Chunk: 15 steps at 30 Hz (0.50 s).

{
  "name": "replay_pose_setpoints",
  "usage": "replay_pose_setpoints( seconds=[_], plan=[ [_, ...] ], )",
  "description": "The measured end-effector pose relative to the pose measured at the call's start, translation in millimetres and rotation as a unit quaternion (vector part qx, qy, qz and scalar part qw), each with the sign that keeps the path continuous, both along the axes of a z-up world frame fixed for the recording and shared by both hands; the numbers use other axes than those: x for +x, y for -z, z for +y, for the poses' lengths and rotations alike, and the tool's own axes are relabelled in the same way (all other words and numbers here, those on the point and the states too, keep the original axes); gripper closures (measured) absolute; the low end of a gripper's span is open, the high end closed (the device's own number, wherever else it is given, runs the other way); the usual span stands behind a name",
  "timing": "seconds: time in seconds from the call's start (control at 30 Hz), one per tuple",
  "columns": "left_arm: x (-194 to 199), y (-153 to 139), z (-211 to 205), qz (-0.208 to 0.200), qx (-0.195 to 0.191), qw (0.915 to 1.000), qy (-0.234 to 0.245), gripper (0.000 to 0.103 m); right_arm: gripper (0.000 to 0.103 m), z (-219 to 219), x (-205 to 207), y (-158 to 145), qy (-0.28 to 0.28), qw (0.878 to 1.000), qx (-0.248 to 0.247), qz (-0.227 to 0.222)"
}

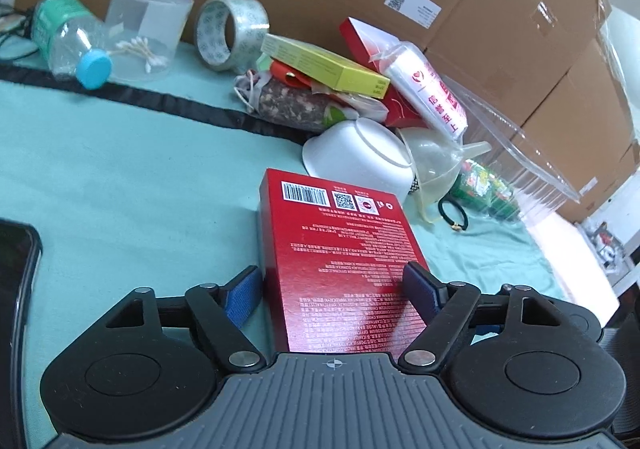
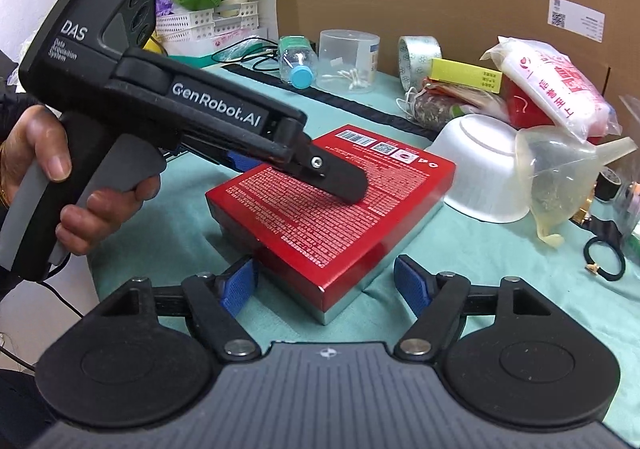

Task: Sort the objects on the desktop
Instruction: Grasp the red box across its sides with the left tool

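Left wrist view: left gripper (image 1: 334,291) astride the red box (image 1: 340,269), jaws wide, blue pads (image 1: 240,299) flanking its sides, contact unclear. Right wrist view: right gripper (image 2: 326,287) also spread, pads clear of the box's near corner. Box flat on the teal worktop (image 1: 120,177), just before an upturned white bowl (image 1: 360,157).
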<state>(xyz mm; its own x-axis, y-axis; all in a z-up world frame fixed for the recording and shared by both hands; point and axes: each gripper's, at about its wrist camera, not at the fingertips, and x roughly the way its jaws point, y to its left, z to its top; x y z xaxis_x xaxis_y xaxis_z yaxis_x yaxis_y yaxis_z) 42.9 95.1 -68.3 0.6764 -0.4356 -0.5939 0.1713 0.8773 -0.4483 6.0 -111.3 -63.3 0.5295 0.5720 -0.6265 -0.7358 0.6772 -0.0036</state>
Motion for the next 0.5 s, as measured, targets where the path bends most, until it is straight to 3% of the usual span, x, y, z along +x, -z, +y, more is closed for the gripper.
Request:
replay_pose_setpoints(
  seconds=[0.33,0.5],
  plan=[
    [0.0,-2.6,-4.3,0.003,0.008,0.9998,-0.016,0.026,0.025,2.8,2.7,-1.3,-0.006,1.0,0.002,0.0],
    [-7.2,-14.5,-17.9,-0.01,0.034,0.9991,-0.021,0.028,0.029,-10.7,-0.3,-7.2,-0.002,1.0,0.028,0.013]
  ],
)
